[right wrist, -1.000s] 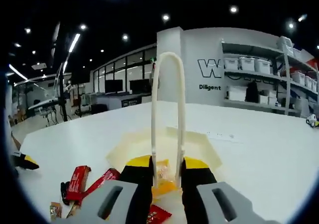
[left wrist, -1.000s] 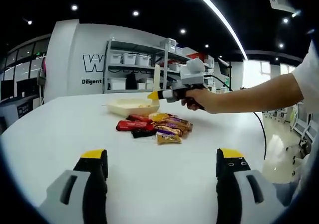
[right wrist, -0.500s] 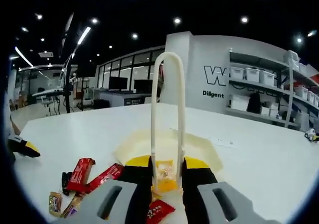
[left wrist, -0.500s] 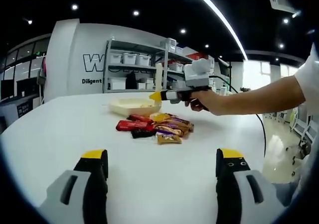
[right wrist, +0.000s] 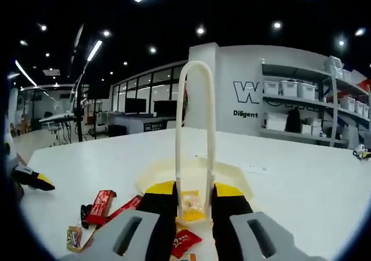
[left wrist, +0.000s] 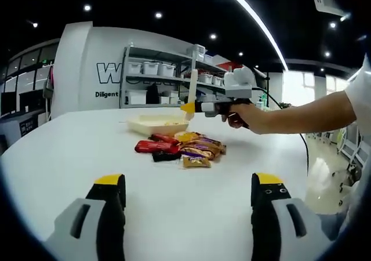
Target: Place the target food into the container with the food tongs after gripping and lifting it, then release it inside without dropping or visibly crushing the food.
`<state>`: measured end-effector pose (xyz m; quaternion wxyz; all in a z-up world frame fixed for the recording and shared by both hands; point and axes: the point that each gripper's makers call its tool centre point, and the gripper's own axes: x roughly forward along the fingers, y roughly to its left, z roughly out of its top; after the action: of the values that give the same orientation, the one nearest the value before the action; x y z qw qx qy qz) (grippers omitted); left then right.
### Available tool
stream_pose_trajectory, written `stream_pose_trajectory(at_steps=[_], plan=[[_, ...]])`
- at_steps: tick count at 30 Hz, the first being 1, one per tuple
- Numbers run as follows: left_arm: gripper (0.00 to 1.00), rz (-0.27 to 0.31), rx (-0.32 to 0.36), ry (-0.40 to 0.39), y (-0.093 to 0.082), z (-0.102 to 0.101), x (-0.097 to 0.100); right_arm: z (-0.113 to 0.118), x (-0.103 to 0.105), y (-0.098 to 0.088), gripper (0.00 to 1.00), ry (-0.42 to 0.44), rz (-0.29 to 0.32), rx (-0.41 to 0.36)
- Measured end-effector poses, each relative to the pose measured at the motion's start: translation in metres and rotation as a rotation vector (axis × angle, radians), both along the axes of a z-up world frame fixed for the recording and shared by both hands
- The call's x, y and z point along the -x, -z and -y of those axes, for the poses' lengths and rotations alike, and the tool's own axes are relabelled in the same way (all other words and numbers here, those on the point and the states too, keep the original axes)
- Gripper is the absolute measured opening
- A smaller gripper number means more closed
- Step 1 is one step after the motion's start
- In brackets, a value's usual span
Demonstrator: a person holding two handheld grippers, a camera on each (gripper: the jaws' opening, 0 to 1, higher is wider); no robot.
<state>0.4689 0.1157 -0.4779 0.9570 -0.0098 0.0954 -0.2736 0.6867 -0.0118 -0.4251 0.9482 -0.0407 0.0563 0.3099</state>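
In the right gripper view, the right gripper is seen clenched on the cream food tongs, a yellow snack packet is pinched between their arms above the pale container, and, farther off, the left gripper is held wide apart over the white table.

We see a white worktop carrying a cream container. The tongs are cream too, and the food packet between their tips looks orange-yellow with a paler middle, though it is small. Both grippers have grey bodies and black fingers capped in yellow. The loose snack packets are red, brown, gold and black; one is red with pale lettering.
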Motion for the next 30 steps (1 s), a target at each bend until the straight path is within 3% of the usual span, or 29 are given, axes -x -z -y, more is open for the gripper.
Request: stream_pose_trajectory(at_steps=[8, 14, 20, 23, 30], plan=[[0.88, 0.001, 0.002, -0.003, -0.001, 0.000, 0.000, 0.005, 0.013, 0.009, 0.16, -0.006, -0.036, 0.001], [0.88, 0.001, 0.004, -0.002, -0.001, 0.000, 0.001, 0.005, 0.025, 0.022, 0.16, -0.026, -0.107, -0.006], [0.88, -0.007, -0.001, 0.004, 0.001, 0.000, 0.001, 0.000, 0.029, 0.023, 0.17, -0.019, -0.123, -0.025], [0.88, -0.006, -0.003, 0.003, 0.001, 0.000, 0.002, -0.004, 0.038, 0.025, 0.17, -0.024, -0.114, 0.008], [0.88, -0.012, 0.002, -0.001, 0.002, -0.001, 0.001, 0.014, 0.034, 0.037, 0.17, -0.013, -0.134, 0.038]])
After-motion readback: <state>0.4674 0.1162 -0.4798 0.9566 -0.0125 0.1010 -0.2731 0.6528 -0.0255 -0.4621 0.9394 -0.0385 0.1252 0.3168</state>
